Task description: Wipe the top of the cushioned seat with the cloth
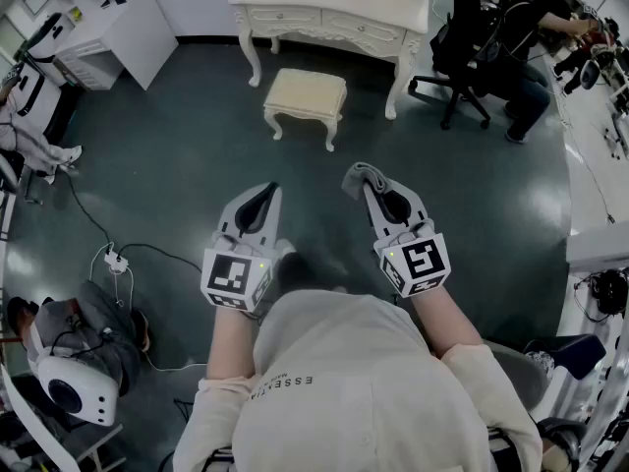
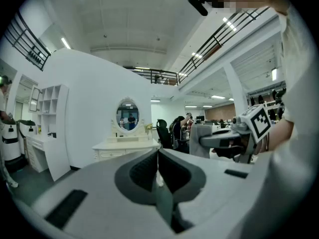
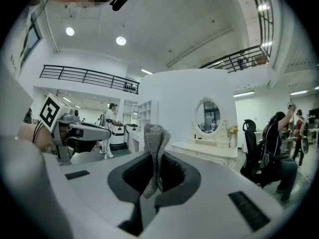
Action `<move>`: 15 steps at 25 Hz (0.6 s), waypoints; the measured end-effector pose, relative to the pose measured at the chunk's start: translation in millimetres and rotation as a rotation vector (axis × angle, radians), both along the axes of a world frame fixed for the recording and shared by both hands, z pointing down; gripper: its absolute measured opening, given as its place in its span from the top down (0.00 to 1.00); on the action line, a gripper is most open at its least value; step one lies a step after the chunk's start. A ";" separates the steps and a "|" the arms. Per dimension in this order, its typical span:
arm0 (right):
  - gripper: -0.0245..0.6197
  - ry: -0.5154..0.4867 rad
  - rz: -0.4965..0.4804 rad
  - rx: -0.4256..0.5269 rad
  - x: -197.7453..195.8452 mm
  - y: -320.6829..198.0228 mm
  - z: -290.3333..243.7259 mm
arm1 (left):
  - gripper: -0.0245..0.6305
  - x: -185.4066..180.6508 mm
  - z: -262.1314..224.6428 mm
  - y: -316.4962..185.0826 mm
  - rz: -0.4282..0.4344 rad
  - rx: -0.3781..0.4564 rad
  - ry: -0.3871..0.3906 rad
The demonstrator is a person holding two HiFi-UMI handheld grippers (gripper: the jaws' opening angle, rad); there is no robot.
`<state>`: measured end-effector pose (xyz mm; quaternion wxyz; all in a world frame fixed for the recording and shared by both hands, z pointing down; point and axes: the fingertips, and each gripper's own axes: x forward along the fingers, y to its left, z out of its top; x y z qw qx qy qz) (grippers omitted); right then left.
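The cream cushioned seat (image 1: 306,95), a small stool with carved legs, stands on the dark floor ahead of me, in front of the white dressing table (image 1: 329,16). My right gripper (image 1: 367,180) is shut on a grey cloth (image 1: 360,177), which sticks up between its jaws (image 3: 155,148). My left gripper (image 1: 268,193) is shut with nothing in it; its pads (image 2: 149,169) meet in the left gripper view. Both grippers are held up in front of my chest, well short of the seat. The seat does not show in either gripper view.
A black office chair (image 1: 462,52) with a seated person (image 1: 536,28) is at the right of the dressing table. White cabinets (image 1: 118,28) stand at the far left. A cable and power strip (image 1: 116,260) lie on the floor at my left, beside another seated person (image 1: 69,337).
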<state>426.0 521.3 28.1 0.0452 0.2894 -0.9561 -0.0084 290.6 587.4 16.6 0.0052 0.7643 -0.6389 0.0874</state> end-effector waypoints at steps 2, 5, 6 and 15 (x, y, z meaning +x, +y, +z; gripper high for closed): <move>0.92 -0.002 0.003 -0.001 2.1 -1.1 0.3 | 0.96 1.4 0.4 -0.8 0.001 -0.001 -0.001; 0.92 -0.002 0.003 -0.002 5.0 -4.1 1.6 | 0.96 4.7 1.5 -3.2 0.002 -0.001 0.001; 0.92 -0.002 0.003 -0.004 5.9 -5.1 2.1 | 0.96 6.1 1.8 -4.1 0.004 -0.001 0.002; 0.92 -0.027 0.043 -0.075 15.1 -18.8 15.2 | 0.96 10.8 7.8 -7.9 -0.001 -0.028 -0.006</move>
